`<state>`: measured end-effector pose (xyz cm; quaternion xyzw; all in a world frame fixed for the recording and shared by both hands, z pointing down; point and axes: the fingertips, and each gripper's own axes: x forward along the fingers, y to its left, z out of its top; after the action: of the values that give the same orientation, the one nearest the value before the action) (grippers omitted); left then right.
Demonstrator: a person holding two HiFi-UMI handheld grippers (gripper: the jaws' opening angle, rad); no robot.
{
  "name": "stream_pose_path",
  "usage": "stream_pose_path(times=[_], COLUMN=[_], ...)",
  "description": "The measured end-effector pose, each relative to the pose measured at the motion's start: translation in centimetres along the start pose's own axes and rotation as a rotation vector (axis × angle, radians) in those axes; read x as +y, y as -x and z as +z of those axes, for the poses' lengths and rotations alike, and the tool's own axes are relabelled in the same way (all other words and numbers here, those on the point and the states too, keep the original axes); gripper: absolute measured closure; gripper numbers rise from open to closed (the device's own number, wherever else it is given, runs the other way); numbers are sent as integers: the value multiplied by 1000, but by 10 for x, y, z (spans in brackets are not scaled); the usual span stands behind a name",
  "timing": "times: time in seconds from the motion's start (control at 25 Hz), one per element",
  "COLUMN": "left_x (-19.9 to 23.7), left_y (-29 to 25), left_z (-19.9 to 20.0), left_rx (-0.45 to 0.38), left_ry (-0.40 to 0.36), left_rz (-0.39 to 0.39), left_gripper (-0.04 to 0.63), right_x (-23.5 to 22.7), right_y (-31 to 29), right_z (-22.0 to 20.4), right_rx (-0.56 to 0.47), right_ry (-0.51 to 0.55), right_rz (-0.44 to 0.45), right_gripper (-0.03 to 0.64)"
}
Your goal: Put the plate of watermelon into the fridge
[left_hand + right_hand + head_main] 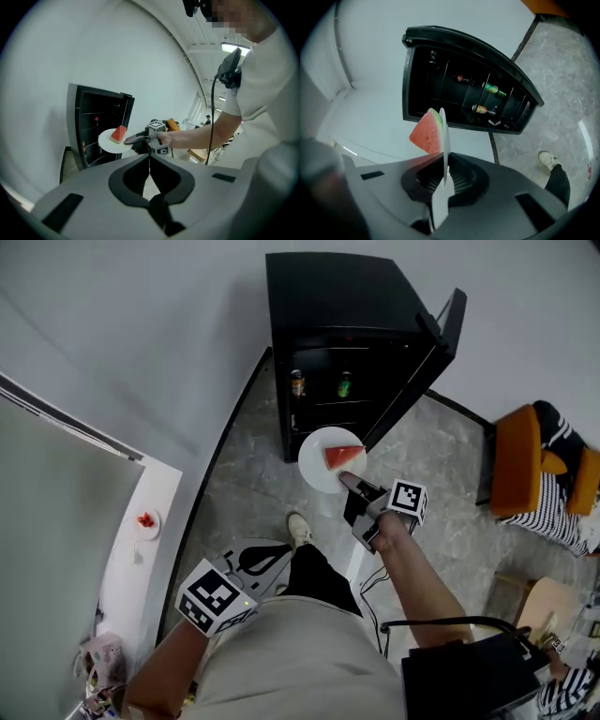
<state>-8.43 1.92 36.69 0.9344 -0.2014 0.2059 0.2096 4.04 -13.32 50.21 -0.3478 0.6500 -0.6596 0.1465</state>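
Pinching plate (315, 471) between right fingers (464, 180)

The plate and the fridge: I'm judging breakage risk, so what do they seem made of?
The plate looks thin, smooth, matte white: probably plastic or melamine, maybe ceramic. The fridge has a black, faintly glossy casing: likely painted metal or plastic.

the fridge (328, 306) stands open straight ahead of your plate (319, 465), with bare floor (253, 484) between your shoe (298, 529) and the opening. its door (441, 334) is swung out on your right and walls off that side. inside, thin shelves (487, 93) split the dark space into narrow slots, and a brown can (297, 382) and a green can (344, 384) take up room there.
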Motion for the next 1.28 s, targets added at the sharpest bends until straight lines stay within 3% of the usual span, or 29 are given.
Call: stream_pose_path(times=[0.36,0.68,1.04,1.28], left_x=[76,121,144,149], left_y=[-54,-84,-108,-112], left_z=[57,80,89,81], left_rx=[39,42,53,72], left_ry=[19,31,6,36], left_rz=[20,41,33,39], left_gripper=[583,583,583,583], right_x=[-32,-63,-98,-109], right_y=[-109,-181,-241,-266], right_z=[120,189,229,245], right_rx=[-20,-33,-30,-15], right_ry=[-52,-73,-81,-63], right_rz=[-19,-44,-85,-109], right_gripper=[588,588,586,586])
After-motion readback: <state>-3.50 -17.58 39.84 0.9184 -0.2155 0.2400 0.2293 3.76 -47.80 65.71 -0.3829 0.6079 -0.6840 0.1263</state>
